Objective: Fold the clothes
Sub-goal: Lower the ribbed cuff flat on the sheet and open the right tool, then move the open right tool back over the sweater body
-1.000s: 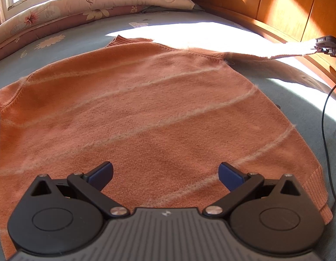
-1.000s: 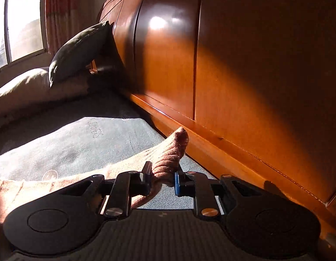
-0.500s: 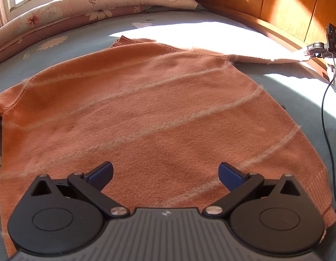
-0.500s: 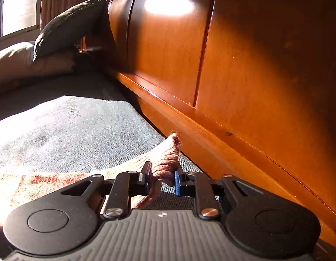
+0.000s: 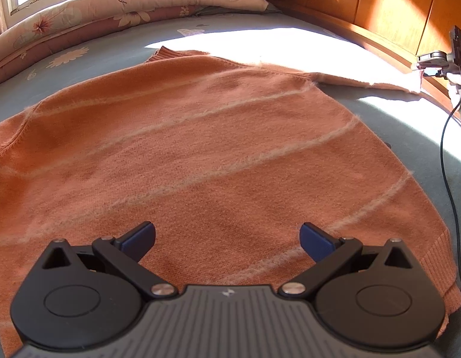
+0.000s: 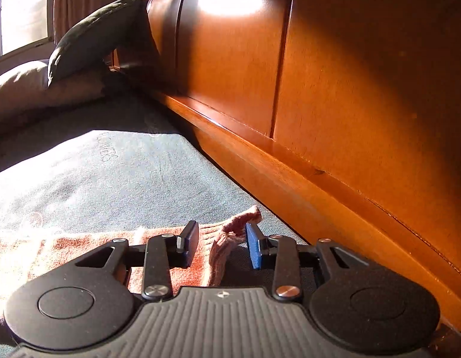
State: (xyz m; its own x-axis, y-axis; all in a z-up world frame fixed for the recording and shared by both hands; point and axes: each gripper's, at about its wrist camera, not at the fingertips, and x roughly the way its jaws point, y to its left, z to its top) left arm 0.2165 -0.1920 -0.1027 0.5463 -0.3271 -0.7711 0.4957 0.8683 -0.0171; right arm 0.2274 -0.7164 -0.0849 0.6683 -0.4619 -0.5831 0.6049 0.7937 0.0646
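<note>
An orange sweater (image 5: pixel 206 155) with pale stripes lies flat on the grey-blue bed sheet (image 5: pixel 105 56). Its right sleeve (image 5: pixel 365 80) stretches toward the wooden headboard. My left gripper (image 5: pixel 227 237) hovers open above the sweater's lower part with nothing between its fingers. In the right wrist view the sleeve cuff (image 6: pixel 230 232) lies on the sheet between the fingers of my right gripper (image 6: pixel 221 243). The jaws are opening and the pads stand off the cuff. From the left wrist view the right gripper (image 5: pixel 436 59) shows at the sleeve's end.
A wooden headboard (image 6: pixel 335 89) runs close along the right of the sleeve end. A folded floral quilt (image 5: pixel 111 6) and a dark pillow (image 6: pixel 93 35) lie at the far side under a window. A black cable (image 5: pixel 448 179) trails over the sheet at the right.
My right gripper lowered the sleeve cuff onto the sheet, then its jaws spread and let the cuff go. The sleeve now lies flat. My left gripper stayed still and open.
</note>
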